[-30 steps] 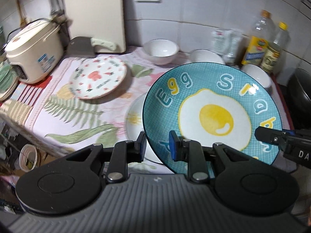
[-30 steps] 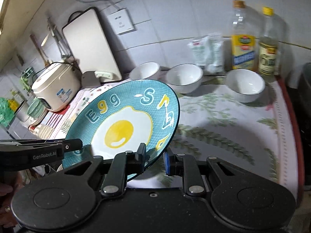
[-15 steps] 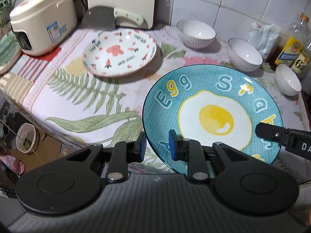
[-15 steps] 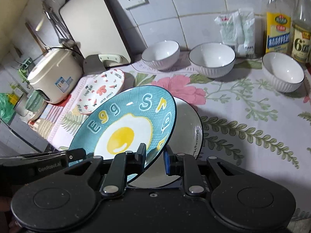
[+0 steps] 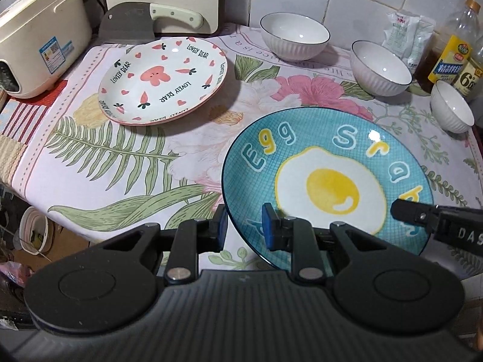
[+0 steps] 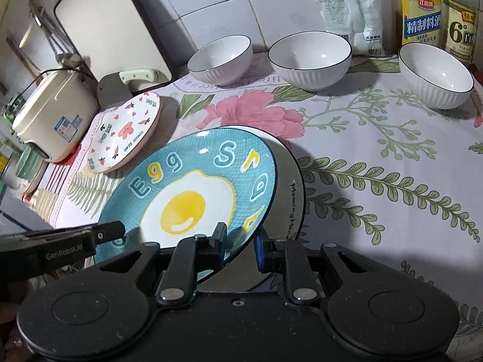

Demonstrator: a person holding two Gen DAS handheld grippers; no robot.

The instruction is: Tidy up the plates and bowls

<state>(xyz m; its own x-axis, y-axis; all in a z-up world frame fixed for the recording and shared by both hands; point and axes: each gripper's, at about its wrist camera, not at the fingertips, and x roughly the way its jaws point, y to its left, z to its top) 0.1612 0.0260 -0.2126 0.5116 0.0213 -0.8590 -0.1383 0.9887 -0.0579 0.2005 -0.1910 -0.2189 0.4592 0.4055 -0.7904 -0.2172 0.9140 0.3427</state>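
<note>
A blue plate (image 5: 326,163) (image 6: 193,187) with a fried-egg picture hangs tilted just above the flowered tablecloth. My left gripper (image 5: 244,226) is shut on its near rim. My right gripper (image 6: 240,241) is shut on the opposite rim, and one of its fingers (image 5: 422,220) shows in the left wrist view. Under the blue plate lies a white plate (image 6: 294,199), seen only in the right wrist view. A pink-patterned plate (image 5: 163,78) (image 6: 126,132) sits to the left. Three white bowls (image 6: 220,57) (image 6: 311,57) (image 6: 434,75) stand along the back.
A rice cooker (image 5: 39,45) stands at the far left, with a cleaver (image 5: 151,24) and a cutting board (image 6: 111,30) behind the pink plate. Bottles (image 6: 422,9) and packets (image 6: 350,9) line the tiled wall at the right. The table's edge (image 5: 90,229) drops off at the near left.
Both grippers have sunk toward the table with the blue plate held between them. The plate now hangs low over the white plate, and the wall has moved out of the top of both views.
</note>
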